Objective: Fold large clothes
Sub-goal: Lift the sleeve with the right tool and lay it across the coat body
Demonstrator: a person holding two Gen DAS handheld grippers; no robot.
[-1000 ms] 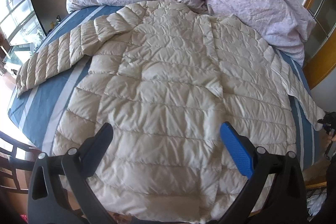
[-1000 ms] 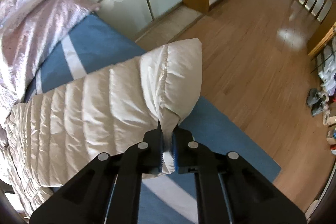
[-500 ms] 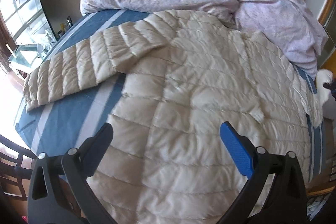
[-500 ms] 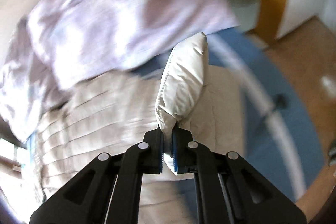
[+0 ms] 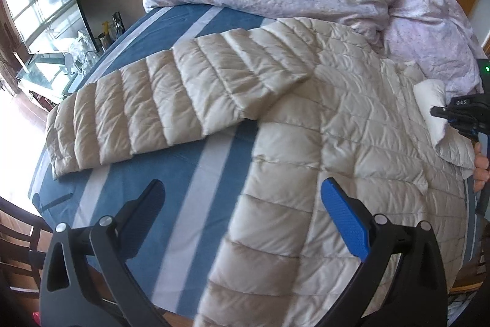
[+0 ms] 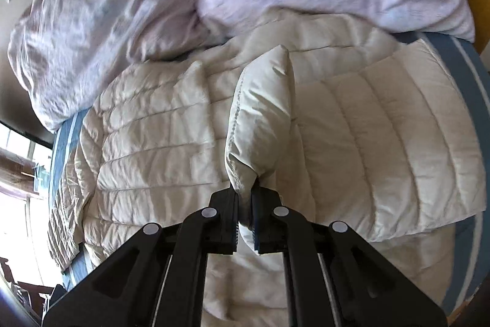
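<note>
Striped bed [image 5: 214, 161] w/ puffer jacket [image 5: 352, 118], cuff [image 6: 260, 124] in right gripper [image 6: 244, 204].

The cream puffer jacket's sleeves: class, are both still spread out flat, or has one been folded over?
One is folded over. The right gripper pinches its cuff above the jacket; the other sleeve lies spread.

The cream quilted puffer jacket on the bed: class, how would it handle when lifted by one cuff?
The cream quilted puffer jacket is probably floppy: its cuff bends where the right gripper pinches it. Likely light, being puffy. Its sheen suggests slipperiness.
</note>
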